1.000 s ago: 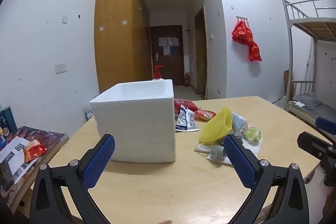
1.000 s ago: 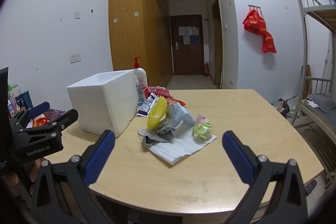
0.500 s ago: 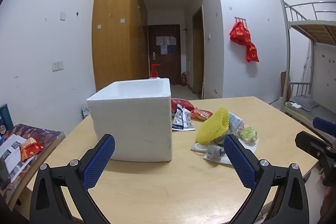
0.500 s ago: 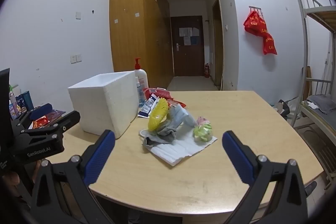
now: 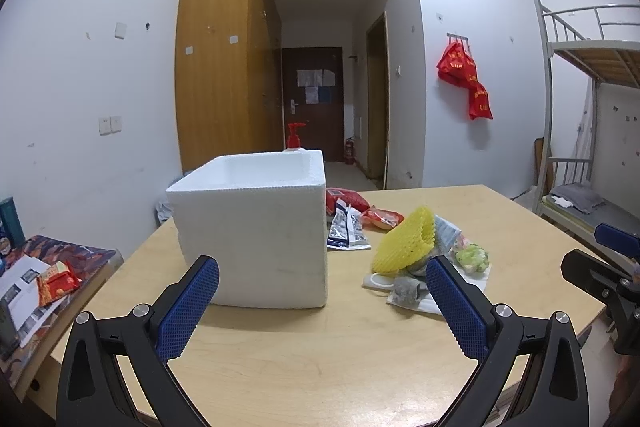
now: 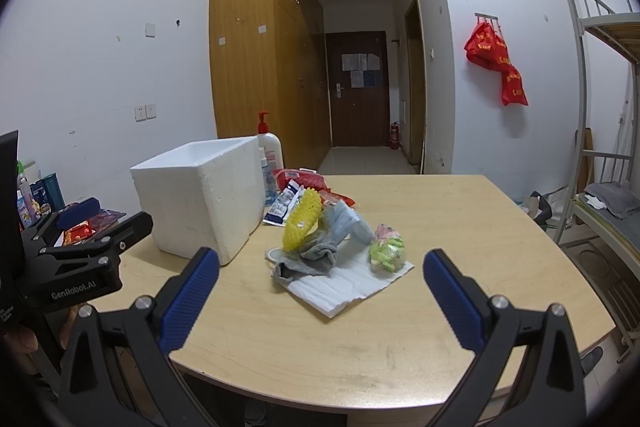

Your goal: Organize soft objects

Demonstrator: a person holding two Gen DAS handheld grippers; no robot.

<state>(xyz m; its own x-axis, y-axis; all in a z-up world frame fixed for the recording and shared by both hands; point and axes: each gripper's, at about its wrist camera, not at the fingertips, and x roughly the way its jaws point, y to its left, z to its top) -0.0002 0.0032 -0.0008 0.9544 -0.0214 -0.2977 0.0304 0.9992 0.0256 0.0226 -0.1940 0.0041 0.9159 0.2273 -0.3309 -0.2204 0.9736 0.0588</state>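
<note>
Tabletop (image 6: 400,339) of pale wood carries everything, with its rounded near edge just under my tongs. Largest on it is the white foam box (image 5: 256,231), open at the top, standing upright at the left, one corner turned toward my right-hand camera (image 6: 200,203). Behind it stands a pump bottle (image 6: 270,151) with a red nozzle, and just beside the box's right side lie red and blue snack packets (image 5: 348,223).

Right of the box sits the heap of soft things. A white quilted cloth (image 6: 344,283) lies flat underneath, one corner pointing toward me. On it a grey sock (image 6: 316,255) lies crumpled, its open end facing the near left. A yellow foam fruit net (image 6: 302,223) leans on the sock, its long axis tilted up and away, its open mouth facing left in the right wrist view. A pale blue cloth (image 6: 352,221) rests behind it, and a small green and pink bundle (image 6: 386,247) lies on the cloth's right corner.

My left tongs (image 5: 320,311) are spread wide, gripping nothing, hanging above the near tabletop before the box. My right tongs (image 6: 320,297) gape just as wide, empty, facing the heap.
</note>
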